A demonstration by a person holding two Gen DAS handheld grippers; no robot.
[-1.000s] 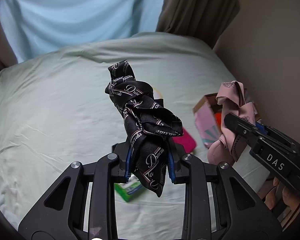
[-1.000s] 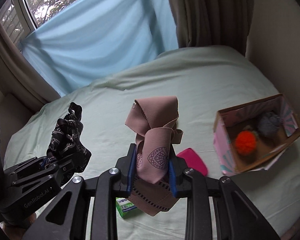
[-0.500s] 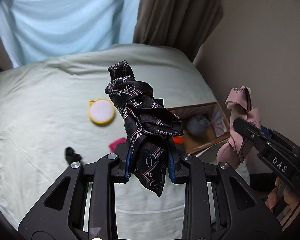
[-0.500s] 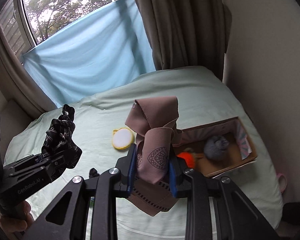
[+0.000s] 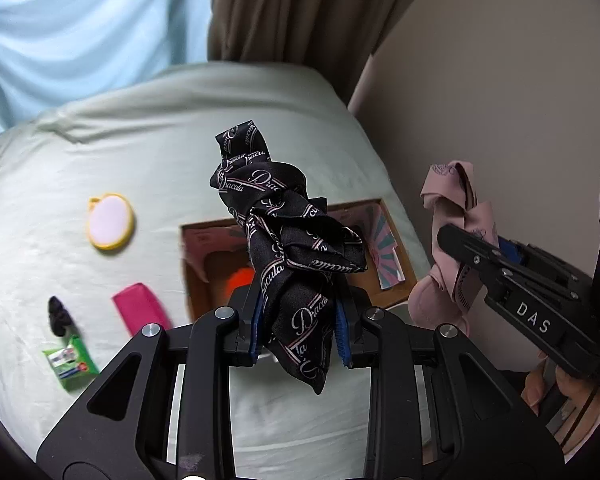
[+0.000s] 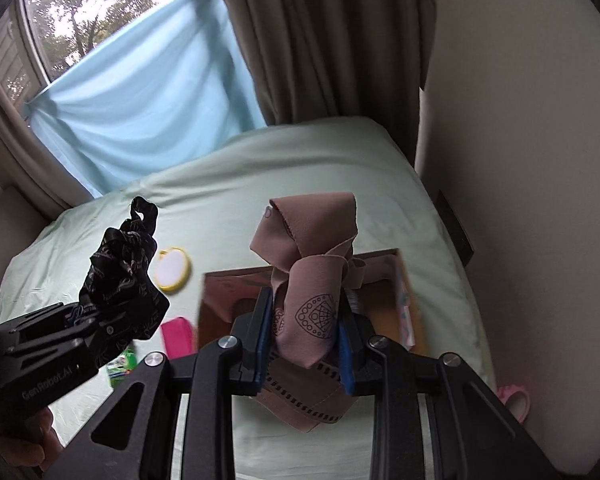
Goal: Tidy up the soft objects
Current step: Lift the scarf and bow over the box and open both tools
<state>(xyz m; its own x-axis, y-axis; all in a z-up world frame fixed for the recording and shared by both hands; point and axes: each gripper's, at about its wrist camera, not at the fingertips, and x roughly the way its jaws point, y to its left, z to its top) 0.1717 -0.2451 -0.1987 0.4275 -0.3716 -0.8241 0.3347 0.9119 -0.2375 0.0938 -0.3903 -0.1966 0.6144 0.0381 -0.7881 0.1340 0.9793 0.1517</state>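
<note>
My left gripper (image 5: pixel 298 330) is shut on a bunched black scarf (image 5: pixel 288 248) with white lettering, held in the air above the bed. My right gripper (image 6: pixel 306 344) is shut on a knotted dusty-pink cloth (image 6: pixel 312 280) with a black printed pattern. Each gripper also shows in the other's view: the pink cloth (image 5: pixel 456 240) at the right, the black scarf (image 6: pixel 120 280) at the left. Beneath both lies an open cardboard box (image 5: pixel 384 216) (image 6: pixel 400 264) on the pale green bed (image 5: pixel 100 152); something orange (image 5: pixel 240 280) shows inside it, mostly hidden by the scarf.
On the sheet left of the box lie a round yellow-rimmed pad (image 5: pixel 110 222), a magenta flat case (image 5: pixel 142 312), a small black item (image 5: pixel 58 314) and a green packet (image 5: pixel 70 362). A wall (image 5: pixel 500 100) and brown curtain (image 5: pixel 300 12) border the bed's right side. A pink ring (image 6: pixel 514 400) lies below the bed edge.
Both grippers have swept across the bed with their cloths still clamped; the cardboard box has come from the right side of the views to directly beneath them.
</note>
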